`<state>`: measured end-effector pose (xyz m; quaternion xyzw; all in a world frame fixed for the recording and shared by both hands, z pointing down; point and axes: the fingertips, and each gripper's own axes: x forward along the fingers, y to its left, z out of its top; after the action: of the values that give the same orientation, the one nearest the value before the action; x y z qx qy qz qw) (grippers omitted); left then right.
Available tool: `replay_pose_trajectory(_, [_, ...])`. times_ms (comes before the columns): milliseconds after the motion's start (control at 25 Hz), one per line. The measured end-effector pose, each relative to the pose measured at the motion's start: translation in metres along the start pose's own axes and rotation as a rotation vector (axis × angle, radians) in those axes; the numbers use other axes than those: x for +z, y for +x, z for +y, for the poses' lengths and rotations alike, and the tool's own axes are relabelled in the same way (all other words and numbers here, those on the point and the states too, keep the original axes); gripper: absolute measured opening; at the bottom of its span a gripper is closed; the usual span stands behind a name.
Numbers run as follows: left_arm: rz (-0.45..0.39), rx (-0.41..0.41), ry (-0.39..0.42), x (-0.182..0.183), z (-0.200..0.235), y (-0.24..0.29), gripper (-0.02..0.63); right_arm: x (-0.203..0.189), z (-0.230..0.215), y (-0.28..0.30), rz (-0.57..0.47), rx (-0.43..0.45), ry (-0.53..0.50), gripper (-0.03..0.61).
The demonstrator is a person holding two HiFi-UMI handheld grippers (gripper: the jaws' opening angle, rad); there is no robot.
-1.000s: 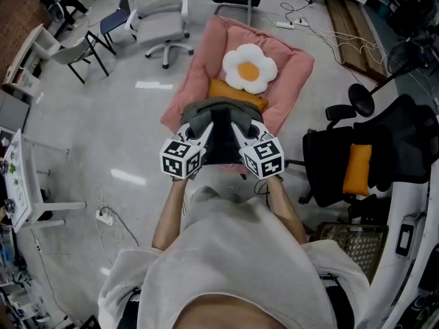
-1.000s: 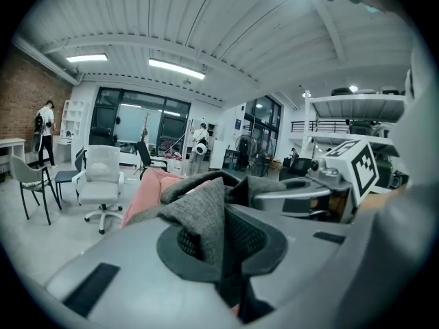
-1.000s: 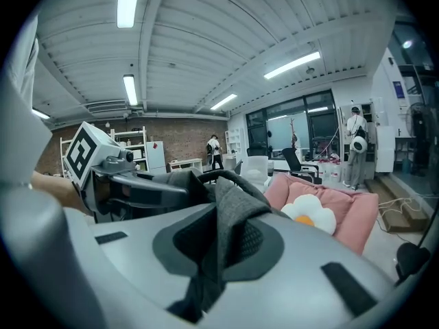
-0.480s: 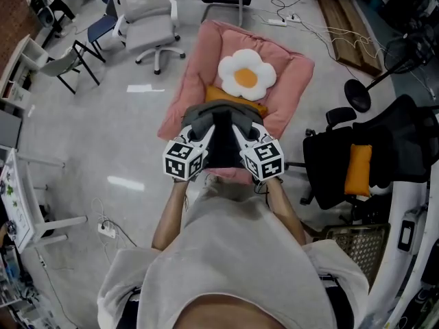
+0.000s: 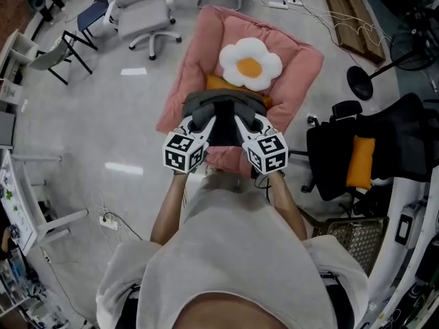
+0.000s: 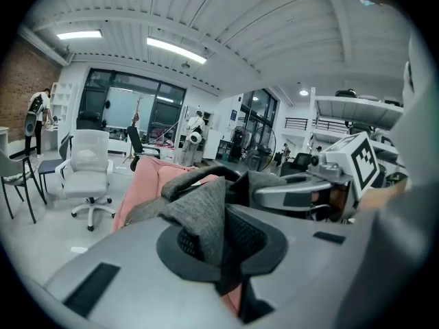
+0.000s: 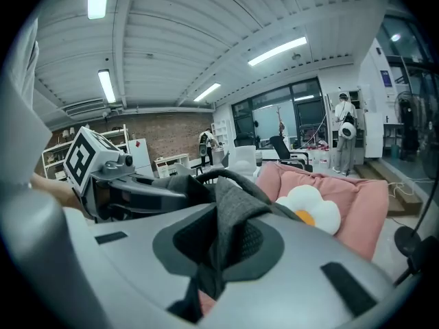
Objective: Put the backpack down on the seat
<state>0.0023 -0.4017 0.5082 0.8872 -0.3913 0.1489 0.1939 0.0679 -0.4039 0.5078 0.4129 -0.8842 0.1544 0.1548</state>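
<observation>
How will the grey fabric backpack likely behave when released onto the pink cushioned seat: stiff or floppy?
Probably floppy: the grey fabric backpack bunches into soft folds where the left gripper and right gripper pinch it. It would likely slump rather than stand on the pink cushioned seat. Sliding seems unlikely, as both look like cloth.

Grey backpack [image 5: 221, 103] with a black central panel, pinched by folds of its fabric on both sides, positioned over the 6 o'clock end of the pink cushioned seat [image 5: 204, 46], which extends toward 12 o'clock.
</observation>
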Motion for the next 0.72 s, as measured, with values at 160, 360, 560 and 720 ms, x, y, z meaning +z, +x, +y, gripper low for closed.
replay_pose_trajectory(160, [0.008,0.000,-0.007,0.000,0.012,0.008,0.032,0.000,-0.006,0.013,0.009,0.003,0.007,0.028])
replay_pose_trajectory(360, [0.037,-0.005,-0.020,-0.009,0.022,0.018,0.032,-0.010,-0.011,0.026,0.034,0.009,0.029,0.028])
replay_pose_trajectory(560, [0.065,-0.005,-0.048,-0.023,0.035,0.026,0.032,-0.024,-0.014,0.041,0.065,0.020,0.053,0.028])
replay_pose_trajectory(720, [0.088,-0.007,-0.073,-0.036,0.046,0.033,0.032,-0.038,-0.015,0.055,0.092,0.027,0.078,0.028])
